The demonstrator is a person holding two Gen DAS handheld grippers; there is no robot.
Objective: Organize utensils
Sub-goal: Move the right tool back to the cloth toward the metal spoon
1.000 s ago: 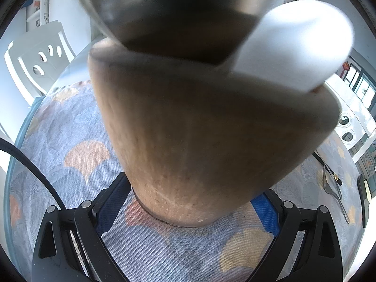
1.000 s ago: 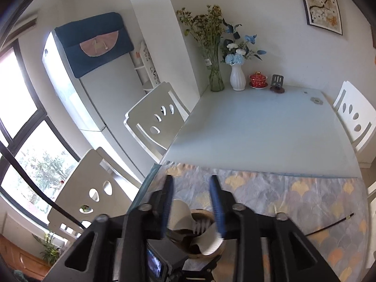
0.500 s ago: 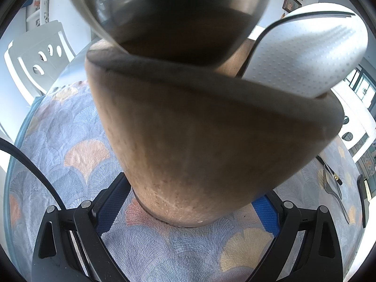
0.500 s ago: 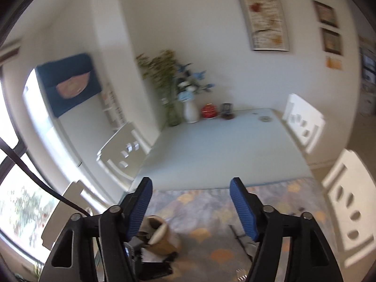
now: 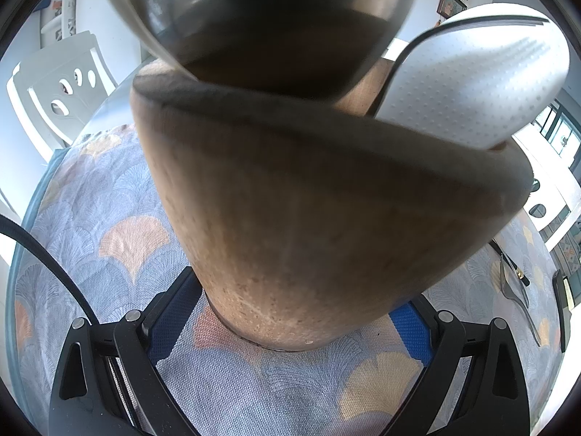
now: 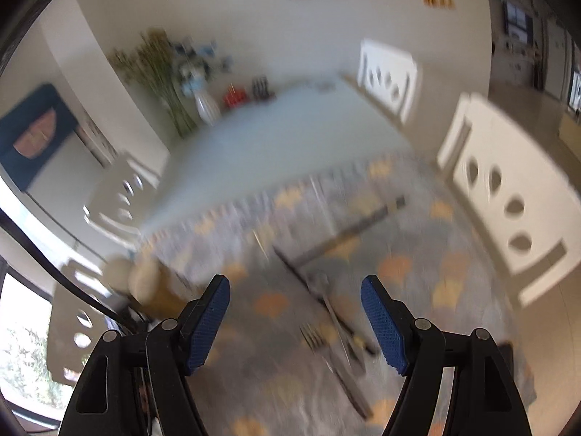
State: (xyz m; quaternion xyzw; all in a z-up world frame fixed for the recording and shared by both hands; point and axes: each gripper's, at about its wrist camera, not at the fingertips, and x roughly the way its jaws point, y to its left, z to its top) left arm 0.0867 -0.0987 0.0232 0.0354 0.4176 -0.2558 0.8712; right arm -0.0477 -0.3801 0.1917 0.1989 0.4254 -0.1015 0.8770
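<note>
My left gripper [image 5: 290, 330] clamps the brown holder [image 5: 312, 225] standing on the bench [image 5: 90, 218]; my right gripper [image 6: 296, 321], jaws just opened wide and empty, hangs over the fork [image 6: 328, 359] lying nearby, right of the holder

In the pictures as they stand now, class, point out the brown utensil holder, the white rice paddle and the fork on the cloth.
brown utensil holder [image 5: 326, 225]: left wrist view, middle of its outer wall.
white rice paddle [image 5: 472, 83]: left wrist view, dimpled face of its blade.
fork [image 6: 312, 336]: right wrist view, its tines, blurred.
</note>
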